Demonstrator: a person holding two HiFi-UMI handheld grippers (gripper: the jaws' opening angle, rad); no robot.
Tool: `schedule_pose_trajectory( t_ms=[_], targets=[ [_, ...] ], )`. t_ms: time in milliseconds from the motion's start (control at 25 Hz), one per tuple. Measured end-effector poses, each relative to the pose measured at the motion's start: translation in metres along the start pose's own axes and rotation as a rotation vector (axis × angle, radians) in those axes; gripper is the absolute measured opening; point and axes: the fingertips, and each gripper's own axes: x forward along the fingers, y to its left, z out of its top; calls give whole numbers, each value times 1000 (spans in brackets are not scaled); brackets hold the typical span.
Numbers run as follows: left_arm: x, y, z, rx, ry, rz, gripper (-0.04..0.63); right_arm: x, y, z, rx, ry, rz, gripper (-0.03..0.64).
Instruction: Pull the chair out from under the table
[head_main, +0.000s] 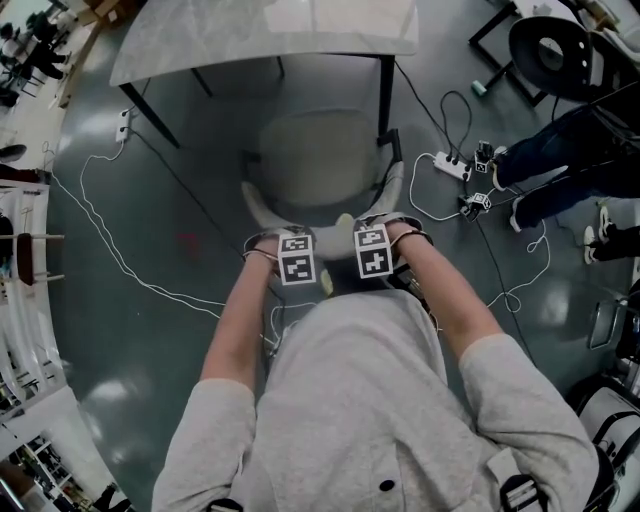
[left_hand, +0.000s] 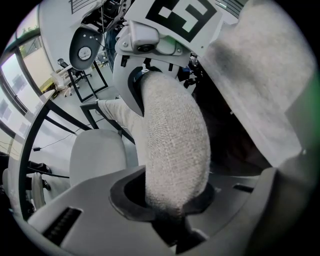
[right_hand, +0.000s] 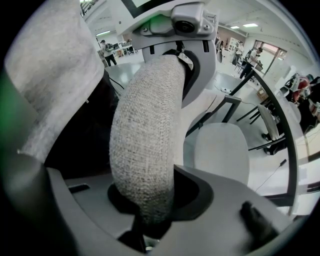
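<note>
Both jaws closed on the chair's backrest. Left gripper (left_hand: 170, 212) clamps the rounded top edge of the light grey woven-fabric backrest (left_hand: 175, 150), fabric filling the gap between its jaws. Right gripper (right_hand: 150, 212) has the same hold on the same edge, just beside the left. Both point steeply down, at lower centre of the head view, in front of the person's chest.

Light grey upholstered chair seat (head_main: 318, 155) sits at upper centre of the head view, fully visible below the near edge of the pale marbled-top counter (head_main: 260, 35) and between its black legs. Looks largely out already, with a bit more pull needed to clear it.

To do the step well:
- Pull straight back toward the body, both hands even, so the chair doesn't twist.
- Hold the pinch firm. The padding is soft and rounded, so it could slip out upward.
- Drag level and don't lift, or the chair may tip back.
- Watch the black counter leg (head_main: 385, 95) close to the backrest's right end.
- White power strip (head_main: 452, 166) and loose cables lie on the grey floor (head_main: 180, 330) to the right, so don't swing the chair that way.
</note>
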Motion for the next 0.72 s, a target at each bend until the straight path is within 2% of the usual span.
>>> schedule_pose_trajectory(
  t_ms=[720],
  targets=[
    [16,-57,5,-17,0,2,109,14,55,8,-11,-3,-15,100]
  ],
)
